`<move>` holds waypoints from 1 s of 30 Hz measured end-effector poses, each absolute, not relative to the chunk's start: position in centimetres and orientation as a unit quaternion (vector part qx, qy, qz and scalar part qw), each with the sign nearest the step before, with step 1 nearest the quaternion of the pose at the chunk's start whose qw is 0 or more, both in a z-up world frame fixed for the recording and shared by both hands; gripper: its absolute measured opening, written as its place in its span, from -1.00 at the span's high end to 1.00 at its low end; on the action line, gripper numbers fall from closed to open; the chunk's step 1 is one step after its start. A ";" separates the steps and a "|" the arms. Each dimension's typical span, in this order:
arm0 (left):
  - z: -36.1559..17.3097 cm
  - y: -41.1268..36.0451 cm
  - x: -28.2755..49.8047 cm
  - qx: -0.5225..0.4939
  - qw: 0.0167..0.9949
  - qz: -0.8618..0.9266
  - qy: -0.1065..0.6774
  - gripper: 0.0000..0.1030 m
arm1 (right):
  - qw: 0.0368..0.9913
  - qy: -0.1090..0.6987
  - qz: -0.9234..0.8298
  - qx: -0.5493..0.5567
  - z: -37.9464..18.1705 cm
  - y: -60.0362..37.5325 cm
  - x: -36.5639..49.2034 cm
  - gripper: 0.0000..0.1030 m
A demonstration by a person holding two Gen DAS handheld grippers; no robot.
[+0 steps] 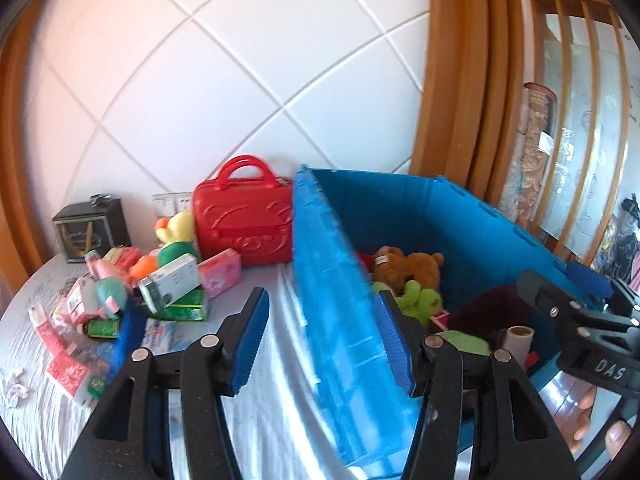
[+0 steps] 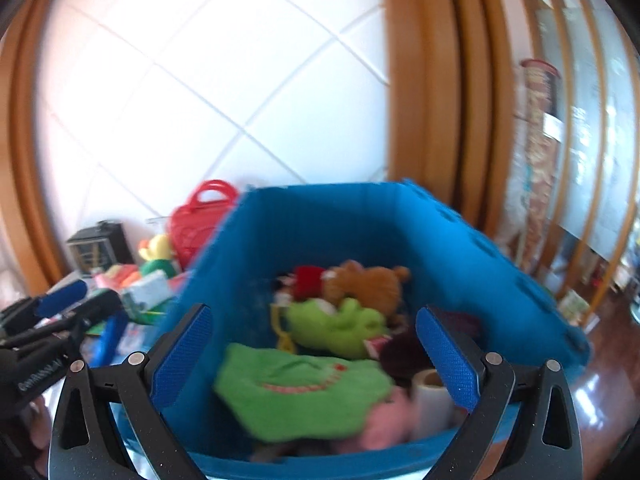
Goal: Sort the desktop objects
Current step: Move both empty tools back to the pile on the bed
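Left gripper (image 1: 324, 340): jaws spread, empty, straddling the blue crate's (image 1: 332, 280) near wall. Left of it: boxes pile (image 1: 172, 288), red case (image 1: 244, 224). Right gripper (image 2: 312, 360): released, empty, above crate contents: green cloth (image 2: 300, 388), green plush (image 2: 340, 324), brown plush (image 2: 368, 284), tape roll (image 2: 432, 400). Lettering "DAS" (image 1: 610, 368).

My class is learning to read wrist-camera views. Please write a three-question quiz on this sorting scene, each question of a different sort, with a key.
1. True or false: the left hand-held gripper is shut on a box.
2. Which toy lies in the blue crate? A) brown plush toy B) red case C) dark box
3. Fill in: the green cloth lies inside the ____.

Key
1. False; it is open and holds nothing, as is the right hand-held gripper.
2. A
3. blue crate
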State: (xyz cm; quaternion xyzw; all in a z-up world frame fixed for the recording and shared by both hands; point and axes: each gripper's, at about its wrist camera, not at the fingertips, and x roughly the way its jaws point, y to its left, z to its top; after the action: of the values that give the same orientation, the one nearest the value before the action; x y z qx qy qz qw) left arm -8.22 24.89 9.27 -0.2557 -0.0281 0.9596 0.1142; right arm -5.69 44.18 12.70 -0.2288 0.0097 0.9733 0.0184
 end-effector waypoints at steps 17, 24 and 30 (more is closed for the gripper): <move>-0.2 -1.2 -8.1 -0.340 -0.072 0.936 -0.058 -0.05 | -0.157 -0.023 0.947 -0.280 8.5 20.9 -11.3 -1.00; -6.8 -10.5 -8.3 -0.412 -0.127 0.899 -0.075 -0.05 | -0.178 -0.044 0.912 -0.366 0.9 11.9 -14.9 -1.00; -11.4 -12.9 -10.8 -0.459 -0.101 0.879 -0.081 -0.05 | -0.194 -0.063 0.883 -0.423 -4.2 6.7 -16.6 -1.00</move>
State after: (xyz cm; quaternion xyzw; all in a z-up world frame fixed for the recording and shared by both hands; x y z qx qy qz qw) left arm -10.81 -12.88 -11.37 -0.4587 -0.0814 0.8791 -0.1012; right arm -16.64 6.67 -4.21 -0.4228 -0.0629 0.8830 -0.1939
